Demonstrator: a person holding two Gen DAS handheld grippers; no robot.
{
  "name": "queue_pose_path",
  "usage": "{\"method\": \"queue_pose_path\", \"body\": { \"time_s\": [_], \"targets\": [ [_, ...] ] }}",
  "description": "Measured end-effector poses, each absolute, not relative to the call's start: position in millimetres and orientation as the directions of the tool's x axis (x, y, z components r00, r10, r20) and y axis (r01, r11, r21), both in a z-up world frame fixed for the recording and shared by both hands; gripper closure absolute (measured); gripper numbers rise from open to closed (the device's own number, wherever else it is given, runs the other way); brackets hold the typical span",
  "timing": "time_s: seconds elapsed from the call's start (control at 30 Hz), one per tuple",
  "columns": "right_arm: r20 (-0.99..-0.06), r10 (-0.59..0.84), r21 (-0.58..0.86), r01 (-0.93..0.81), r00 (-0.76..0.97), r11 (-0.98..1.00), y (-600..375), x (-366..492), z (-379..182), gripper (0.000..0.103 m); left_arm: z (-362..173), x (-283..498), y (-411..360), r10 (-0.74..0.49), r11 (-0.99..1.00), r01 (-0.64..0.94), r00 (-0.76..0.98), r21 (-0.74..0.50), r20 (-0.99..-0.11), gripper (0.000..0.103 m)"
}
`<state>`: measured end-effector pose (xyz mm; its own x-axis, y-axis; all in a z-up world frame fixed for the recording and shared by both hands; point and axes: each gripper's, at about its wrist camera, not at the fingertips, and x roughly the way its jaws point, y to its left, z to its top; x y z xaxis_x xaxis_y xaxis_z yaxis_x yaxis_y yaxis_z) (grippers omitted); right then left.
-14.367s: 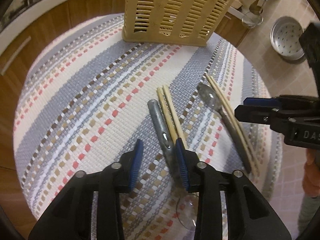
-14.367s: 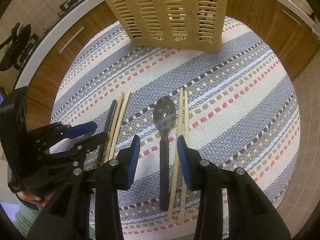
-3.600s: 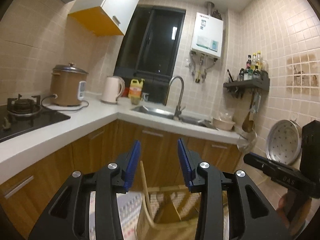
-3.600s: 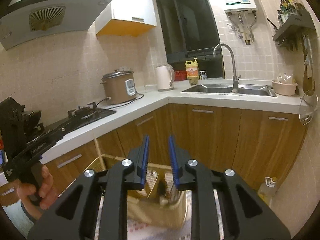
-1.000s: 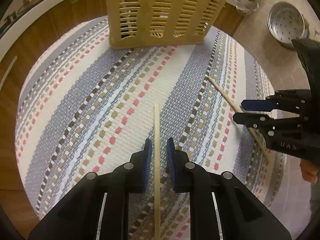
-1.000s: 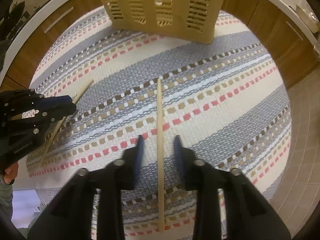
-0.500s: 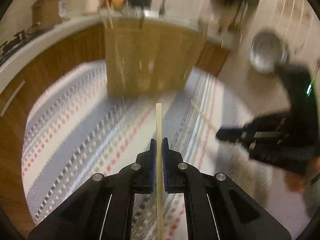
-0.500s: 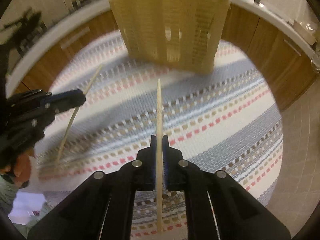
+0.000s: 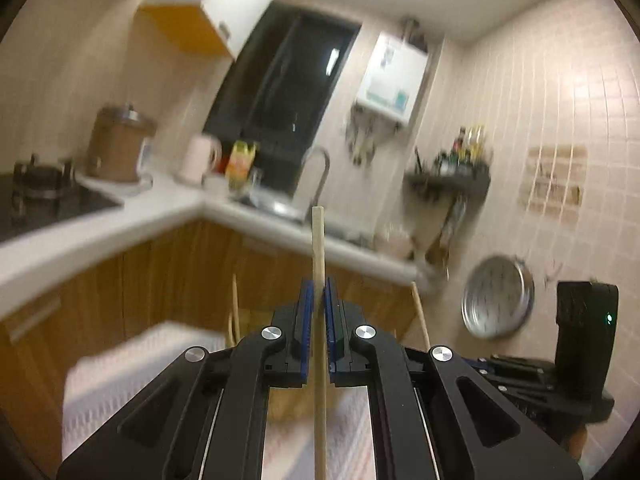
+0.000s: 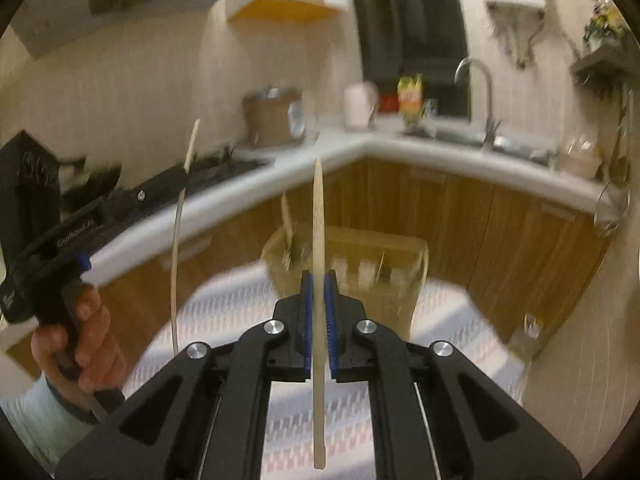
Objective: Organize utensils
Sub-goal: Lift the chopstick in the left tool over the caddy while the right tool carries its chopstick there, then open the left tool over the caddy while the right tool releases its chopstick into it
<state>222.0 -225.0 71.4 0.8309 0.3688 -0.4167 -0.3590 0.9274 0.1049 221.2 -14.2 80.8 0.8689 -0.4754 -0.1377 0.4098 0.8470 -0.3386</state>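
My left gripper [image 9: 316, 300] is shut on a wooden chopstick [image 9: 318, 248] that stands upright between the blue pads, raised above the table. My right gripper [image 10: 318, 296] is shut on a second chopstick [image 10: 319, 216], also upright. The left gripper [image 10: 84, 260] and its chopstick [image 10: 178, 240] show at the left of the right wrist view. The beige slotted utensil basket [image 10: 352, 276] stands on the striped mat [image 10: 224, 312] ahead of the right gripper, with utensils sticking out of it. In the left wrist view the basket [image 9: 256, 328] is mostly hidden behind the fingers. Both views are blurred.
A white counter [image 10: 400, 144] with wooden cabinets [image 10: 460, 216] runs behind the table, with a sink and tap [image 10: 476, 92], a rice cooker [image 9: 118, 148] and a kettle [image 9: 198, 160]. A metal steamer tray [image 9: 498, 296] leans by the tiled wall.
Both grippers closed on a chopstick each lying on the mat, then lifted and tilted up. The views swung from the mat to the kitchen wall, and the chopsticks now stand upright.
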Motion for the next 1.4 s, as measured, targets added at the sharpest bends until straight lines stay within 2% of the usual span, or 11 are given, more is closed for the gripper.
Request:
{"method": "queue_pose_path", "body": {
  "time_s": [0.2, 0.4, 0.6, 0.77, 1.07, 1.1, 1.17, 1.2, 1.27, 1.33, 1.4],
  "targets": [
    [-0.257, 0.314, 0.160, -0.280, 0.914, 0.946, -242.2, 275.4, 109.4, 0.098, 111.0, 254.1, -28.0, -0.433, 0.865, 0.406, 0.901, -0.295, -0.031, 0.099],
    [-0.134, 0.264, 0.149, -0.244, 0.955, 0.958, -254.4, 322.4, 106.6, 0.098, 112.9, 300.4, -33.3, -0.374, 0.893, 0.366, 0.927, -0.263, 0.023, 0.099],
    [-0.110, 0.248, 0.104, -0.237, 0.963, 0.966, -261.4, 355.6, 71.5, 0.098, 86.3, 337.8, -31.5, -0.304, 0.918, 0.301, 0.952, -0.257, 0.032, 0.099],
    [-0.125, 0.298, 0.145, -0.279, 0.946, 0.949, -268.4, 378.0, 46.8, 0.098, 61.2, 358.4, -26.9, -0.246, 0.926, 0.239, 0.969, -0.292, 0.012, 0.099],
    [-0.099, 0.326, 0.153, -0.309, 0.940, 0.939, -269.5, 373.9, 23.9, 0.098, 38.8, 358.1, -34.8, -0.228, 0.935, 0.217, 0.974, -0.280, -0.004, 0.098],
    [-0.104, 0.333, 0.156, -0.315, 0.937, 0.936, -270.0, 372.3, 22.6, 0.098, 38.1, 354.3, -34.0, -0.221, 0.936, 0.213, 0.975, -0.280, 0.001, 0.097],
    [-0.123, 0.347, 0.159, -0.327, 0.930, 0.931, -270.4, 366.7, 21.1, 0.097, 38.8, 347.7, -31.7, -0.236, 0.934, 0.225, 0.972, -0.279, -0.007, 0.077],
    [-0.127, 0.352, 0.160, -0.331, 0.928, 0.930, -271.1, 362.1, 20.7, 0.095, 40.0, 344.5, -31.5, -0.243, 0.933, 0.231, 0.970, -0.275, -0.011, 0.073],
    [-0.136, 0.345, 0.152, -0.324, 0.929, 0.934, -271.9, 351.4, 21.5, 0.070, 42.6, 333.8, -29.7, -0.252, 0.937, 0.238, 0.967, -0.256, -0.024, 0.069],
    [-0.133, 0.340, 0.152, -0.320, 0.931, 0.935, -273.7, 340.1, 23.4, 0.065, 44.6, 323.3, -27.9, -0.269, 0.935, 0.252, 0.963, -0.248, -0.037, 0.068],
    [-0.155, 0.351, 0.164, -0.327, 0.923, 0.931, -276.2, 325.1, 26.6, 0.065, 47.5, 307.6, -26.0, -0.285, 0.935, 0.263, 0.956, -0.237, -0.064, 0.062]
  ]
}}
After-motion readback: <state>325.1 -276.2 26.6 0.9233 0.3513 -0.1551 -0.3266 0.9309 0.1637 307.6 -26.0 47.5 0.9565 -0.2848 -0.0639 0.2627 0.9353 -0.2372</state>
